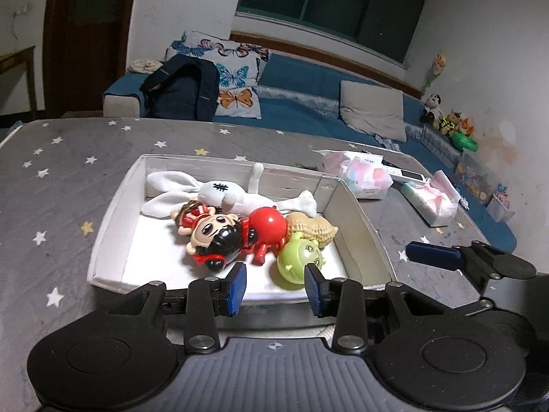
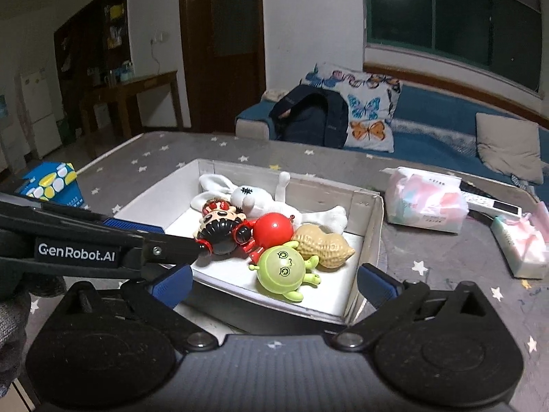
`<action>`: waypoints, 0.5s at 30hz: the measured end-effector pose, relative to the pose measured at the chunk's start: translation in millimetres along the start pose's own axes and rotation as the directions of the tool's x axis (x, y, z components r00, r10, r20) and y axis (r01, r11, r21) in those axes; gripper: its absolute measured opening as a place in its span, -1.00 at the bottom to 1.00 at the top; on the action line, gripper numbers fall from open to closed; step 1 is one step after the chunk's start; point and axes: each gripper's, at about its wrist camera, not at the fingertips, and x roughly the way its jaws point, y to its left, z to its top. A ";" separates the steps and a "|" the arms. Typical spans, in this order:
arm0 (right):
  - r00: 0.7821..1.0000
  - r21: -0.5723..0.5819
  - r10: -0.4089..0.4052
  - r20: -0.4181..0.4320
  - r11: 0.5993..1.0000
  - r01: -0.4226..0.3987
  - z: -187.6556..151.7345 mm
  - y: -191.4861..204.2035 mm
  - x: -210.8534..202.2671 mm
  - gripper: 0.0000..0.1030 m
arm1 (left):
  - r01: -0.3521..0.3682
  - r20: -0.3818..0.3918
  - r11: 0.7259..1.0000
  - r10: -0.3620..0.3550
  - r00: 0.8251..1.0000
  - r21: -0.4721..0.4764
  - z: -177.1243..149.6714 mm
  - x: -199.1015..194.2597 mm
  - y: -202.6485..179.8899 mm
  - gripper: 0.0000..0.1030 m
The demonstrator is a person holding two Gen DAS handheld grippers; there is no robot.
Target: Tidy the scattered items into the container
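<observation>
Both sets of jaws stand apart with nothing between them: my right gripper (image 2: 274,279) is spread wide, my left gripper (image 1: 276,286) only partly open. Each hovers at the near edge of the white box (image 2: 374,226) on the star-patterned table (image 1: 68,158).

Every toy I can see lies inside the box already. I count five:
- one white sock rabbit (image 2: 247,195), soft and limp, best pinched at the body
- one doll figure (image 2: 223,226), hard plastic
- one red round toy (image 2: 274,230), smooth
- one green round toy (image 2: 281,267), smooth, likely to slip unless taken across the middle
- one peanut (image 2: 322,245), light and ridged

Outside the box, on the right, I see two tissue packs (image 2: 425,202); a blue carton (image 2: 51,180) sits far left.
</observation>
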 end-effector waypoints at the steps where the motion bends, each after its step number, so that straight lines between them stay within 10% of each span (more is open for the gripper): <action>1: 1.000 0.004 -0.001 0.008 1.000 0.001 -1.8 0.6 -3.4 1.00 | -0.008 0.005 1.000 0.008 1.000 0.002 -2.2 -3.3 -0.2 -0.24; 15: 0.995 0.031 -0.069 0.079 0.997 0.067 -35.8 15.2 -35.5 1.00 | -0.085 0.024 0.996 0.084 0.996 0.028 -35.7 -28.9 -0.2 -0.24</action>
